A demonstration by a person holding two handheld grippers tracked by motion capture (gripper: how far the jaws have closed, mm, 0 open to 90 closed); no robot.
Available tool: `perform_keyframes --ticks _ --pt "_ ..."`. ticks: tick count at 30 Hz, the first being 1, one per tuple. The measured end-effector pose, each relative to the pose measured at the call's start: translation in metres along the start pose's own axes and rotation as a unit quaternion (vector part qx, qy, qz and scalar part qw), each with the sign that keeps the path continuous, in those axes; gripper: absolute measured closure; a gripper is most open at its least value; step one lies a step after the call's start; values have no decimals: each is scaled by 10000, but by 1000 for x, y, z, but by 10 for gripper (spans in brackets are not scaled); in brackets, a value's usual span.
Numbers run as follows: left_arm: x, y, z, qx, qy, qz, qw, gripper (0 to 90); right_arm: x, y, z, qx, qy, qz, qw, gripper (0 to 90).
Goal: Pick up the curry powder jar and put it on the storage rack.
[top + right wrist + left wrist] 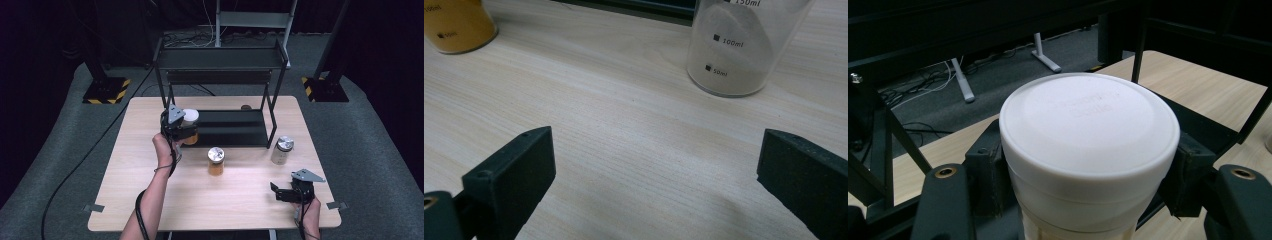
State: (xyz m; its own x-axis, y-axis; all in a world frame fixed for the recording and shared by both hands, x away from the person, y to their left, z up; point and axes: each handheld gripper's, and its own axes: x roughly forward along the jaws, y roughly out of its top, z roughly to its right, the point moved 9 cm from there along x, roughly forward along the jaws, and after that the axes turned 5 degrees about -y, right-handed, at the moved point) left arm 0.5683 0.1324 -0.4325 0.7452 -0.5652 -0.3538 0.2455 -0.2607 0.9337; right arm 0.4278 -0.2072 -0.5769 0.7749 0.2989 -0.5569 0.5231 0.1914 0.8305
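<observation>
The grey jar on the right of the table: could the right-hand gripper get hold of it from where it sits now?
Probably yes. The right gripper rests with its jaws spread wide, and bare table lies between it and the grey jar. Nothing stands in between; the orange jar sits well off to the side.

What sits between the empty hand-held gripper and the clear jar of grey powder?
Nothing: bare tabletop separates the right hand-held gripper from the grey-powder jar in the right gripper view.
</observation>
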Motion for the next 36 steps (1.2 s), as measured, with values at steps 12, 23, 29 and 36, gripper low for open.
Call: perform_keyframes --ticks 12,23,29,36 --pt "6 2 -1 49 10 -80 10000 338 0 0 0 -11 -5 21 10000 12" --pt "14 0 -5 27 41 -151 9999 338 -1 0 0 2 0 35 10000 12" --pt "16 0 -6 3 66 -148 9999 338 0 0 0 0 1 23 10000 12" --pt "20 -1 -9 -35 96 -183 9998 338 0 0 0 -7 1 27 10000 12"
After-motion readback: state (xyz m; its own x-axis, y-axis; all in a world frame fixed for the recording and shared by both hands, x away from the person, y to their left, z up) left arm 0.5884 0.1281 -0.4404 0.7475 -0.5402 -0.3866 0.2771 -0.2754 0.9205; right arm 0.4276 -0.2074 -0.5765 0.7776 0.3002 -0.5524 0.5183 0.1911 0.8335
